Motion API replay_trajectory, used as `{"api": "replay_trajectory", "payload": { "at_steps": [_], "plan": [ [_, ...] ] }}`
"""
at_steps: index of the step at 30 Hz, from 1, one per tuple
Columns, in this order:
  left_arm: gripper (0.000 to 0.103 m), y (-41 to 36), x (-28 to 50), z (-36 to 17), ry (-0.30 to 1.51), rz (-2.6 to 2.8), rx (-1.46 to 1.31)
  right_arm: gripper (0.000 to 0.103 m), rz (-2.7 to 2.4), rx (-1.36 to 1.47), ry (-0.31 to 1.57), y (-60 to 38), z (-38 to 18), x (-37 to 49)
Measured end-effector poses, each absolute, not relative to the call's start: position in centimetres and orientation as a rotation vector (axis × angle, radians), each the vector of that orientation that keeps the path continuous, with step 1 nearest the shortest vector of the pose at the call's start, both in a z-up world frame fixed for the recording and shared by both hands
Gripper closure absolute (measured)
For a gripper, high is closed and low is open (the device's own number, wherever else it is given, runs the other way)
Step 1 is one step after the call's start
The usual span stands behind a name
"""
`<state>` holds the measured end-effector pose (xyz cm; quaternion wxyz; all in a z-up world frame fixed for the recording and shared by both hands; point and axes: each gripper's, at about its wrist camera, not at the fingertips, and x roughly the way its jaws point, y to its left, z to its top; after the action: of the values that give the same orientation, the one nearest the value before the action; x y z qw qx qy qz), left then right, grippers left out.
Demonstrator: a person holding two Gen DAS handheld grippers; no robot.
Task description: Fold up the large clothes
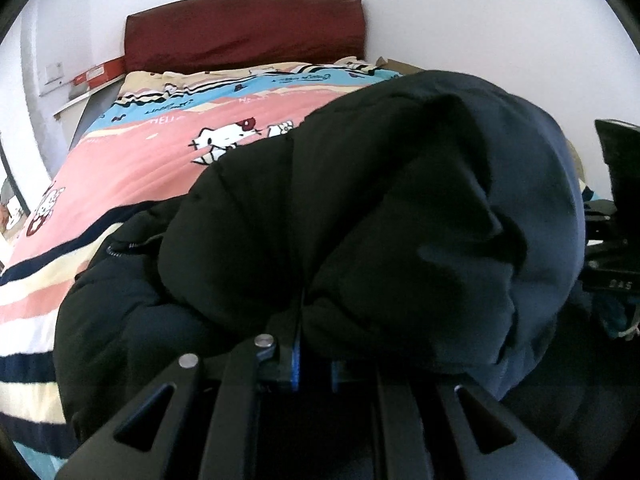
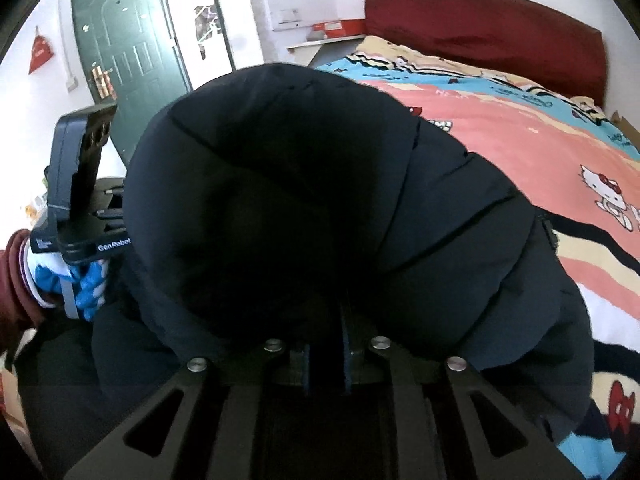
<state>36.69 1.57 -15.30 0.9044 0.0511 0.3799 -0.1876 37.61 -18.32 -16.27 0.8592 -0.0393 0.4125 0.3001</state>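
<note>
Both grippers, left gripper (image 1: 298, 344) and right gripper (image 2: 326, 354), pinch the dark jacket (image 1: 360, 208) low over the bed (image 1: 132, 168), probably laying a fold.

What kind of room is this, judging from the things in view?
Most likely a home bedroom: a bed with a cartoon-print bedspread, a dark red headboard against the wall, and a green door.

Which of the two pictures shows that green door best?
The right wrist view: the green door stands upper left, panels and handle clear, its lower part hidden behind the dark coat. The left wrist view shows none of it.
</note>
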Motion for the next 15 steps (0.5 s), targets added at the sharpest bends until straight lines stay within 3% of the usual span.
{"api": "replay_trajectory", "payload": {
  "at_steps": [5,15],
  "plan": [
    [0.094,1.6,36.6,-14.5,0.79,-0.367,0.095,0.062,0.604,-0.09,0.853,-19.4,-14.4,36.7],
    [0.094,0.9,36.3,-14.4,0.807,-0.323,0.102,0.06,0.556,-0.02,0.879,-20.4,-15.0,36.2]
  ]
}}
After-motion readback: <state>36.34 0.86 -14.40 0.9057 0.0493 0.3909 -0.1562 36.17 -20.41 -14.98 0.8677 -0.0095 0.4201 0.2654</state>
